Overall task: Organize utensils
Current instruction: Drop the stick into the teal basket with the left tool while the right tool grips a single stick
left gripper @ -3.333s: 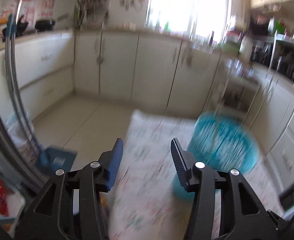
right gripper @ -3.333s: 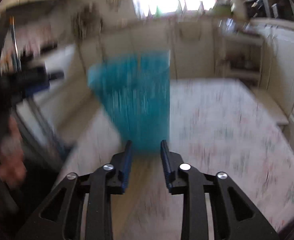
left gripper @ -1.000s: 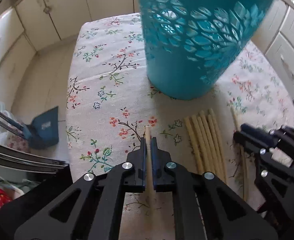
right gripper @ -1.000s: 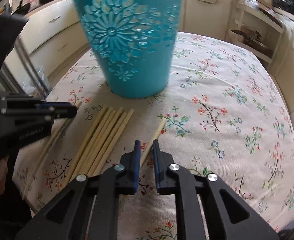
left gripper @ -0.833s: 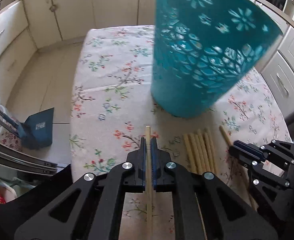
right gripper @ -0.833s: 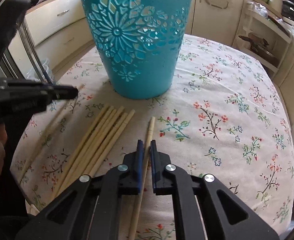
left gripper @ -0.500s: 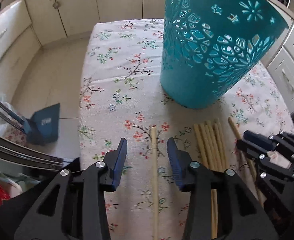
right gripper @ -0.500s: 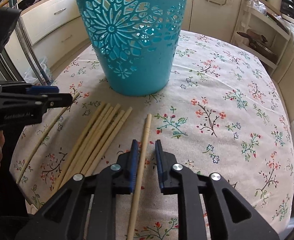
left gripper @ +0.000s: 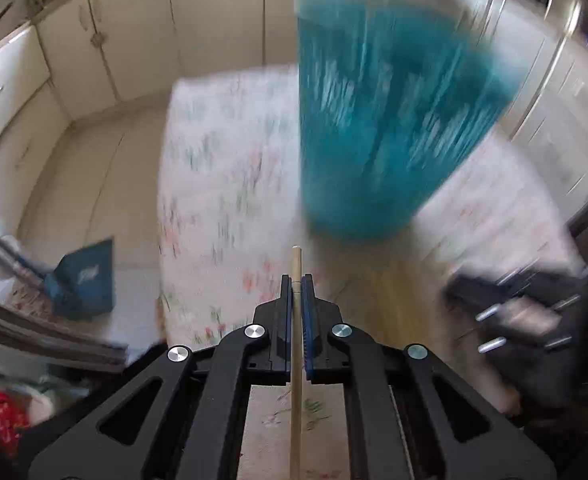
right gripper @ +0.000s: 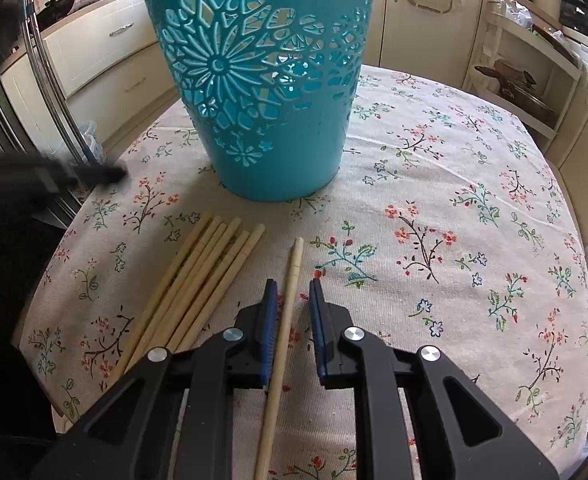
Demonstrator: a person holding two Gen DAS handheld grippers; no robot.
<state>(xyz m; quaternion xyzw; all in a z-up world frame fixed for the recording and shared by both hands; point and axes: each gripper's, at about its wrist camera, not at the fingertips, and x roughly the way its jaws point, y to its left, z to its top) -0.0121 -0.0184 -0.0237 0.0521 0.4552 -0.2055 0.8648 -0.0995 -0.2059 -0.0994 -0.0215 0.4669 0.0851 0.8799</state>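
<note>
A tall teal cut-out basket (right gripper: 261,80) stands on the floral tablecloth (right gripper: 454,208); it shows blurred in the left wrist view (left gripper: 382,120). My left gripper (left gripper: 296,280) is shut on one wooden chopstick (left gripper: 295,320) and holds it above the table, near the basket. My right gripper (right gripper: 291,286) is open, its jaws on either side of a single chopstick (right gripper: 285,312) that lies on the cloth. A bundle of several chopsticks (right gripper: 197,284) lies just left of it. The left gripper shows blurred at the left of the right wrist view (right gripper: 53,176).
The table's left edge drops to a tiled floor with a blue dustpan (left gripper: 85,280). Cream kitchen cabinets (right gripper: 109,64) ring the room. An open shelf unit (right gripper: 526,72) stands beyond the table at right. My right gripper appears blurred at the right of the left wrist view (left gripper: 526,312).
My left gripper has shut on its chopstick and lifted it off the cloth, moving fast. My right gripper stays open over the single chopstick, jaws slightly wider.
</note>
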